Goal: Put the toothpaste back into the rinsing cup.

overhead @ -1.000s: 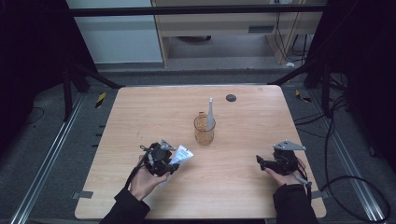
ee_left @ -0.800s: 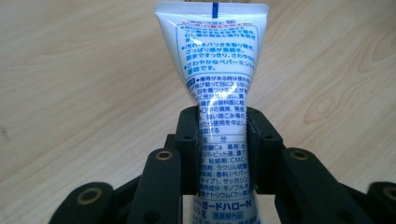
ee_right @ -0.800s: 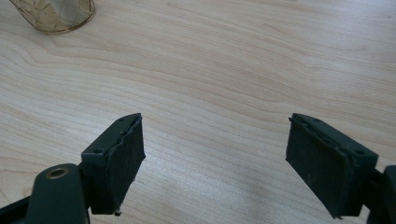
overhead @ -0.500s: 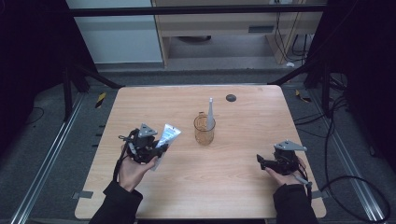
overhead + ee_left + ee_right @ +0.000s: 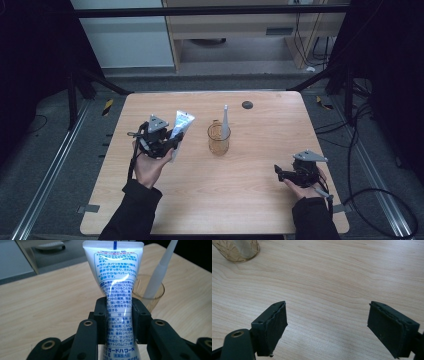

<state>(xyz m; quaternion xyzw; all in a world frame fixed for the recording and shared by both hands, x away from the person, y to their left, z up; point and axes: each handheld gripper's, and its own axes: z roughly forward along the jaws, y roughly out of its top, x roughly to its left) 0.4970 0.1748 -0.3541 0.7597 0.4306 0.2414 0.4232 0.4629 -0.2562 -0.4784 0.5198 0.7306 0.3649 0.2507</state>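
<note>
A white toothpaste tube (image 5: 183,121) with blue print stands up from my left gripper (image 5: 171,143), held above the table's left half. In the left gripper view the jaws are shut on the tube (image 5: 117,277) at its narrow middle, my left gripper (image 5: 119,320) pinching it from both sides. Behind it stands an amber drinking glass (image 5: 156,293) with a white stick (image 5: 162,267) leaning in it. My right gripper (image 5: 278,173) rests low at the table's right front. Its jaws have just been opening and stand wide in the right gripper view (image 5: 327,327), with bare wood between them.
The glass (image 5: 218,140) with the white stick (image 5: 225,119) stands at the middle of the wooden table (image 5: 250,200). A small dark round thing (image 5: 247,104) lies near the far edge. The glass's base (image 5: 238,248) sits far off in the right gripper view.
My left gripper has risen and shifted away from the front edge with the tube, which now stands more upright. The right hand has kept its place.
</note>
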